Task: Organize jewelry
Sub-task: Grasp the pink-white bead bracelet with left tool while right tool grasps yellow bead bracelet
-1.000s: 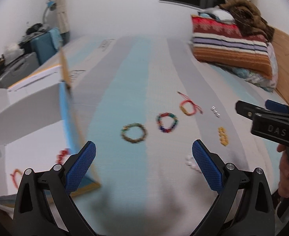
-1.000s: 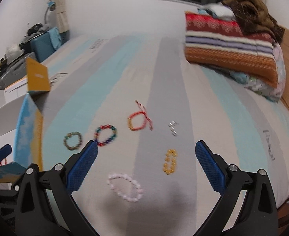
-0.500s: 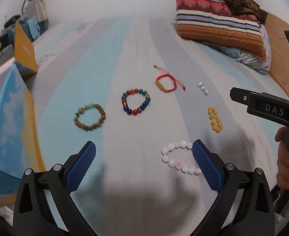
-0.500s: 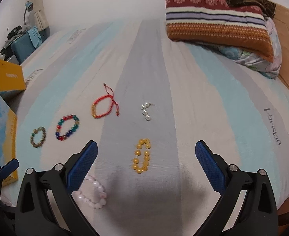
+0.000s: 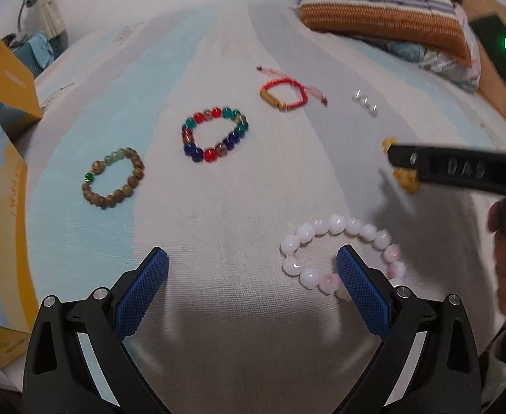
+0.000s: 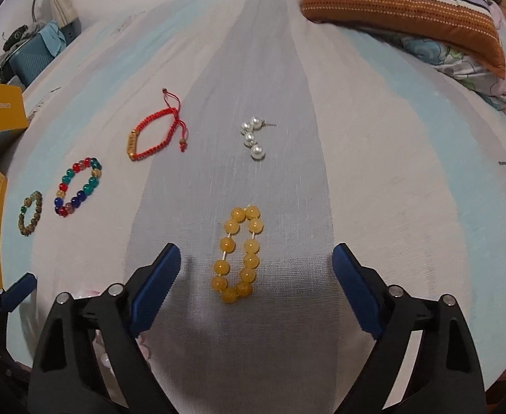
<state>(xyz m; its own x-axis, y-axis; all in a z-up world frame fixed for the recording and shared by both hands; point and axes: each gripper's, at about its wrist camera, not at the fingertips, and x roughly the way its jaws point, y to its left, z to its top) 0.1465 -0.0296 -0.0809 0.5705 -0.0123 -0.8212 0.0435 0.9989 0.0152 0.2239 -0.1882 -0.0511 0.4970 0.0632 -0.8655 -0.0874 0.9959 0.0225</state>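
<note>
1. The yellow bead bracelet (image 6: 238, 255) lies on the grey stripe of the bed, a narrow loop of glossy, translucent round beads pressed into two near-parallel rows. It sits between the blue fingers of the right gripper (image 6: 256, 258), which are closing but not yet touching it.
2. The pink bead bracelet (image 5: 339, 255) is a wider, rounder ring of smooth milky-pink beads. The right-hand finger (image 5: 360, 286) of the left gripper (image 5: 251, 264) stands inside or over that ring; the fingers are spread wide and grip nothing.
3. Both pairs of fingers have blue pads with a fine cross-hatched texture, on black angular plastic arms with silver rivets.
4. Further up the bed lie white pearl earrings (image 6: 253, 136), shiny spheres clustered together, one with a thin post sticking out.
5. To their left is a red braided cord bracelet (image 6: 156, 134) with a gold tube bead and loose knotted ends.
6. Then a multicoloured glass bead bracelet (image 5: 215, 134) in red, teal, blue and amber, and a matte brown wooden bead bracelet (image 5: 113, 177) with a few green beads.
7. The bedsheet (image 6: 391, 189) is a woven fabric in broad grey, pale blue and cream stripes.
8. A striped knitted pillow (image 6: 401, 3) rests at the head, and an open yellow and blue cardboard box (image 5: 1, 158) stands at the left edge.
</note>
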